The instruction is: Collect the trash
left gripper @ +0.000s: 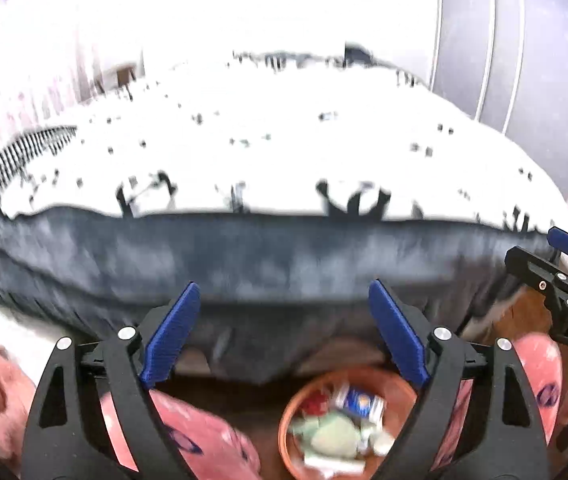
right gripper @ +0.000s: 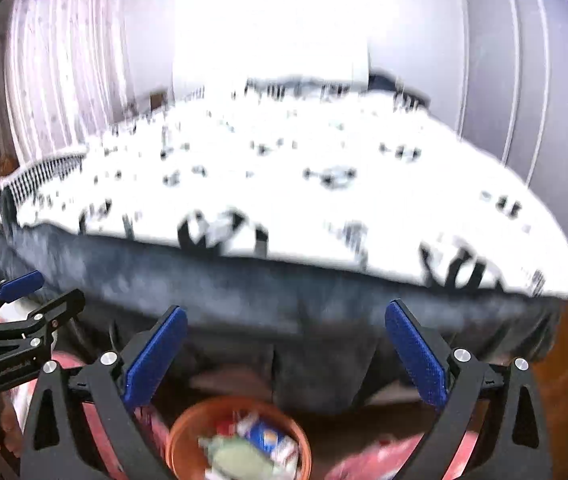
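Blue-padded fingers of your left gripper [left gripper: 279, 332] stand wide apart with nothing between them, and the right gripper [right gripper: 284, 356] is the same: spread open, empty. Both point out over the bed [left gripper: 284, 152] and only partly down.

Below them, on the floor at the foot edge of the bed, sits the terracotta-coloured bowl [left gripper: 290, 412] that holds the trash [left gripper: 336, 428]: a pale green crumpled piece, a small blue-and-white packet, scraps of white and red. It looks fairly full, which suggests the collecting is well along (whether anything is left on the bed you cannot tell, since the cover is blown out white and blurred).

What could go wrong from here:

- The bowl stands between your pink-clad legs [left gripper: 203, 432], close to them in both views. A careless step or knee could tip it and scatter what is gathered.
- The heaped pieces ride near the rim, so another one dropped from height could bounce out or push a light scrap over the edge.
- The dark printed marks on the bright cover could be mistaken for litter, or hide a real scrap. Look slowly before you reach.
- Your grippers are near each other, each showing at the edge of the other's view; with fingers spread this wide, a swing inward could knock them together.
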`<state>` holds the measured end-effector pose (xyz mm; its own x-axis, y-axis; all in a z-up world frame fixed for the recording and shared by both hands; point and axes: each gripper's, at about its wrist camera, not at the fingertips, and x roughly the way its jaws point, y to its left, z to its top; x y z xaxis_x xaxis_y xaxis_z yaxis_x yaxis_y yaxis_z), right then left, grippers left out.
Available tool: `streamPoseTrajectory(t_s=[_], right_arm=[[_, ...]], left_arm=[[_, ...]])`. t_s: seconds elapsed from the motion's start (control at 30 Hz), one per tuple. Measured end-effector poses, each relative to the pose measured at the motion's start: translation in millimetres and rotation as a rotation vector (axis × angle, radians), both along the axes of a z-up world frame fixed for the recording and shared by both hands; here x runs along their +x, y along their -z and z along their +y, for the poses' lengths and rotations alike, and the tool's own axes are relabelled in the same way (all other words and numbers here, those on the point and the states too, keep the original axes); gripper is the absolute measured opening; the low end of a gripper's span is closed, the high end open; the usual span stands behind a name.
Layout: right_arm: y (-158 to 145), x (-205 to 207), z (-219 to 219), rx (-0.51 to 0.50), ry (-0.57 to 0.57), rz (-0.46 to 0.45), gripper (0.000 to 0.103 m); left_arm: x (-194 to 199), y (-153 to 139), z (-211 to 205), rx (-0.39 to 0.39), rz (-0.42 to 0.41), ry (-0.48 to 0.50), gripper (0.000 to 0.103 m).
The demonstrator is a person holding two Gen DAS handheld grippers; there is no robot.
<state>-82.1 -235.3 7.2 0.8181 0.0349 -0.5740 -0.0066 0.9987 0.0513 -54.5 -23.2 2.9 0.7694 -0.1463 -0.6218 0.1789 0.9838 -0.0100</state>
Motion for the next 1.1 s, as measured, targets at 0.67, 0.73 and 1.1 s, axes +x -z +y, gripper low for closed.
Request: streamPoseTrajectory(t_s=[0.67,0.73,1.1], right_arm=[[-53.2,3.3,6.5,0.022,0.056,-0.154,0.098],[-51.9,3.7,6.6,0.023,0.059,-0.150,0.098],[-50.6,1.7,7.4,0.023,0.057,-0.149,0.098]], left_arm=[[3.5,-56.0,1.8,-0.082,-0.138,-0.058,0.092],[2.4,-55.5,2.2,-0.076,-0.138,-0.063,0.092],[-2.1,-55.0,4.6,-0.069,-0.146,-0.072,0.092]])
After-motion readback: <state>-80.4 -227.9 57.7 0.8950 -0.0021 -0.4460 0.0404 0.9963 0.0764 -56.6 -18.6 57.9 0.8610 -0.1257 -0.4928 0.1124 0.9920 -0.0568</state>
